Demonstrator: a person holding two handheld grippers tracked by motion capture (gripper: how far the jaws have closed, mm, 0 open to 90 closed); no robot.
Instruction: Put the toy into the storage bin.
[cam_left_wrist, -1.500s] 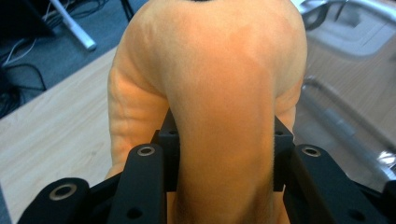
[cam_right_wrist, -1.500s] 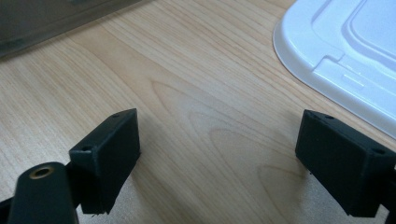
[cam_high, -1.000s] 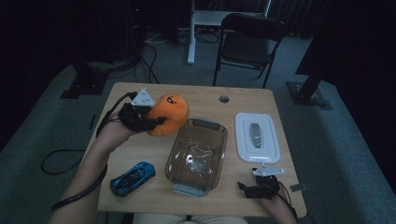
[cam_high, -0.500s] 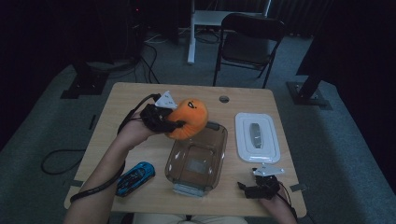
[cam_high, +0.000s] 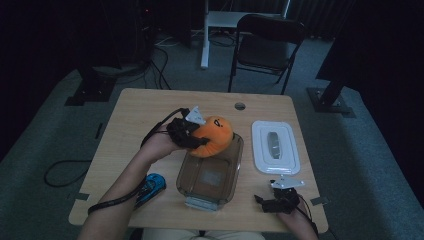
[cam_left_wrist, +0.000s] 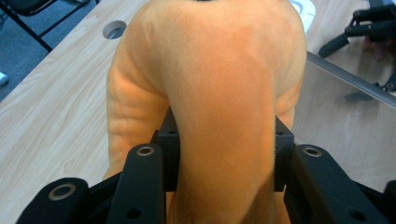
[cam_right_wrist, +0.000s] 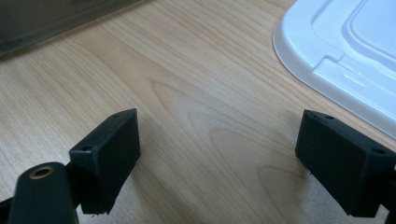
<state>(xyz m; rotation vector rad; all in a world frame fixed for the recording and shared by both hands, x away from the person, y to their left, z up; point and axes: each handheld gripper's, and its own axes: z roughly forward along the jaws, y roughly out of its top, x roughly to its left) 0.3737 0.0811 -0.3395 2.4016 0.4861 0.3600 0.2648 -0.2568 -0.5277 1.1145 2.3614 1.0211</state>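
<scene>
Orange plush toy (cam_high: 214, 136): your left gripper (cam_high: 194, 137) clamps it over the clear container's (cam_high: 210, 175) far end, ready to drop; right gripper (cam_right_wrist: 219, 163) spread wide, idle on counter (cam_high: 140, 115).

The left gripper (cam_high: 197, 137), carried on an outstretched forearm, reaches toward the table's middle with its jaws clamped on an orange plush toy (cam_left_wrist: 210, 93) bulging between and beyond them; the right gripper (cam_right_wrist: 219, 154) rests low at the near edge, jaws spread wide with nothing between them
</scene>
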